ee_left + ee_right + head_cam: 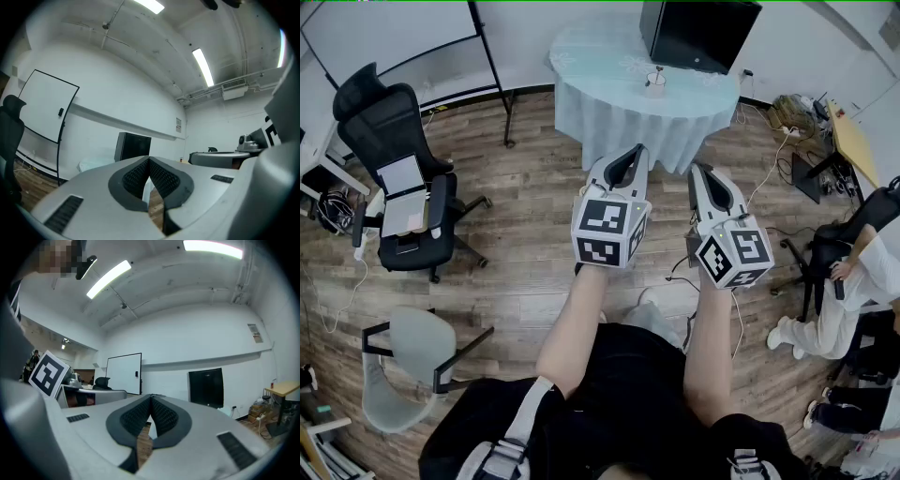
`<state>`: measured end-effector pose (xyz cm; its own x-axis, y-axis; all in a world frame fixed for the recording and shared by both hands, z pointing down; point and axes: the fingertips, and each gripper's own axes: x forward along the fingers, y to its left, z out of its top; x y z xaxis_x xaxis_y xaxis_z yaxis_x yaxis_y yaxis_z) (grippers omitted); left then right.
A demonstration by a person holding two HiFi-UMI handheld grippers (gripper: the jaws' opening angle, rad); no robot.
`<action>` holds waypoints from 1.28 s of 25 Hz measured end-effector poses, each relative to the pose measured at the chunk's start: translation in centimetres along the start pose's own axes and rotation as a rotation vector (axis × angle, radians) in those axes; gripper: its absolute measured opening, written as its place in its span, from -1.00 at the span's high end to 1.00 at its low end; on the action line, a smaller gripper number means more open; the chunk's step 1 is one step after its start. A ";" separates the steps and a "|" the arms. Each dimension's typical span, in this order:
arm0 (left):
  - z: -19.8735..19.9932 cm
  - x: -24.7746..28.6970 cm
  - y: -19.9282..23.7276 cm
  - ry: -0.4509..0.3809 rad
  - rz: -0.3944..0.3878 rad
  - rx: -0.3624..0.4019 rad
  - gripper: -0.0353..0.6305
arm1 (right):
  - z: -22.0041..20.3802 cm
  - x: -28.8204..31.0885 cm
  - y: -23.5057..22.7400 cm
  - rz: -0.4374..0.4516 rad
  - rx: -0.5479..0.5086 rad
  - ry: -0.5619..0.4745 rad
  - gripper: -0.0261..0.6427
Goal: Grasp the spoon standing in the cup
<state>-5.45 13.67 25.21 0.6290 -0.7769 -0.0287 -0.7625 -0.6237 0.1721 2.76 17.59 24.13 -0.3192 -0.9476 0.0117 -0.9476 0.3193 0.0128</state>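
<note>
A small white cup (pixel 655 81) with a spoon standing in it sits on the round table (pixel 609 70) draped in a pale cloth, at the far end of the room. Both grippers are held level over the wooden floor, well short of that table and pointing at it. The left gripper (pixel 635 152) is shut, its ribbed pads (pixel 138 177) meeting at the tips with nothing between them. The right gripper (pixel 699 170) beside it is shut and empty too, its pads (pixel 162 417) pressed together. The cup shows in neither gripper view.
A black box-like monitor (pixel 698 33) stands on the table behind the cup. A black office chair (pixel 398 159) and a grey chair (pixel 408 361) stand at the left, and a whiteboard (pixel 394 37) at the back left. A seated person (pixel 848 286), a desk (pixel 853 141) and floor cables are at the right.
</note>
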 end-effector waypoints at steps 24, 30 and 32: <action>1.4 -0.7 -0.1 -0.033 -0.018 0.002 0.87 | 1.4 -0.9 0.9 -0.034 0.005 -0.062 0.92; 0.8 0.3 -0.8 -0.020 -0.039 0.002 0.87 | 0.8 -1.0 -0.8 -0.061 0.023 -0.062 0.92; 0.5 0.8 -0.8 -0.010 -0.039 0.007 0.87 | 0.9 -0.3 -1.0 -0.052 0.027 -0.064 0.92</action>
<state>-4.45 13.49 24.53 0.6567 -0.7528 -0.0455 -0.7385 -0.6542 0.1633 3.80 17.59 23.24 -0.2693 -0.9616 -0.0522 -0.9626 0.2704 -0.0155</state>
